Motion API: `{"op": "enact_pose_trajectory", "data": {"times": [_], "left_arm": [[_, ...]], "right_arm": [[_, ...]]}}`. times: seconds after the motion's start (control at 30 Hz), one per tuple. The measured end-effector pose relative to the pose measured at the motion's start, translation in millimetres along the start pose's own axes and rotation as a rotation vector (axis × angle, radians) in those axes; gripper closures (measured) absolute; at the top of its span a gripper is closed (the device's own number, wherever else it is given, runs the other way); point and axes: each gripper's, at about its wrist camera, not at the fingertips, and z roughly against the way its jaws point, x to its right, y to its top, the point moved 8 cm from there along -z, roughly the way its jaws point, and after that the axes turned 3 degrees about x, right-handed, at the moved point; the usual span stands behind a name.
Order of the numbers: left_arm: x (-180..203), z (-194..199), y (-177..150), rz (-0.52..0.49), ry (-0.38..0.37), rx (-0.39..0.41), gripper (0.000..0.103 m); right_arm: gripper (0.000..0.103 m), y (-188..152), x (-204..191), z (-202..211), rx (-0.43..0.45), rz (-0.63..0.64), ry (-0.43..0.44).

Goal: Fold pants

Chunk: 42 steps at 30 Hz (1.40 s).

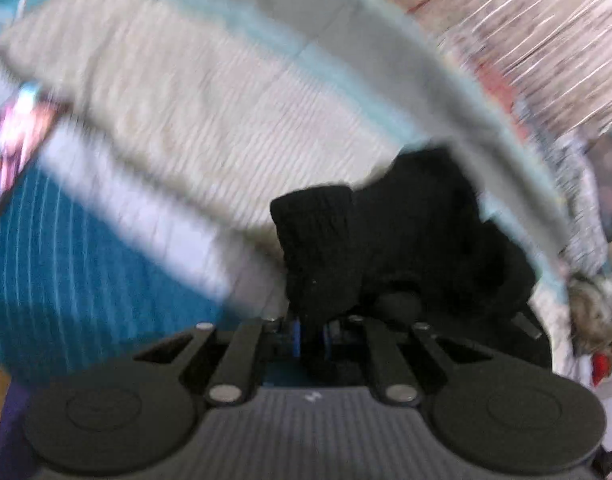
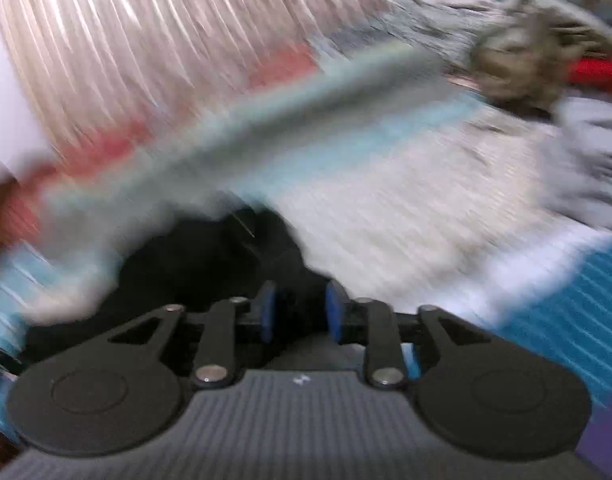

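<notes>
The black knit pants point(image 1: 386, 248) hang bunched in front of my left gripper point(image 1: 312, 338), whose blue pads are close together with black cloth pinched between them. In the right wrist view the same black pants point(image 2: 209, 264) lie just ahead of my right gripper point(image 2: 299, 312); its blue pads point(image 2: 267, 312) stand a little apart with dark cloth between them, so it looks shut on the pants. Both views are blurred by motion.
A cream and pale blue striped bedcover point(image 1: 209, 120) spreads behind the pants, with teal striped fabric point(image 1: 65, 264) at the left. A pale curtain point(image 2: 145, 32), a brownish crumpled item point(image 2: 518, 64) and grey cloth point(image 2: 586, 152) lie beyond.
</notes>
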Motion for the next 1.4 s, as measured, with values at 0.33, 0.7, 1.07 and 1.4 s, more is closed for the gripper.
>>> {"op": "enact_pose_trajectory", "data": {"times": [0.33,0.7,1.07,1.4], "left_arm": [[0,-3,-14,0.024,0.032,-0.008,0.094],[-10,-4,-13,-0.001,0.062,-0.022,0.093],[-7,6,-5,-0.006,0.056,0.009,0.094],[45,63,125,0.071,-0.111,0.197,0.094]], "right_arm": [[0.062,74,-64,-55,0.061,0.279,0.156],[0.090,76,-134,-203,-0.203,0.073,0.273],[0.091,218,48,-49,0.188,-0.076,0.102],[0.091,287,92,-47,0.273,-0.343,0.111]]}}
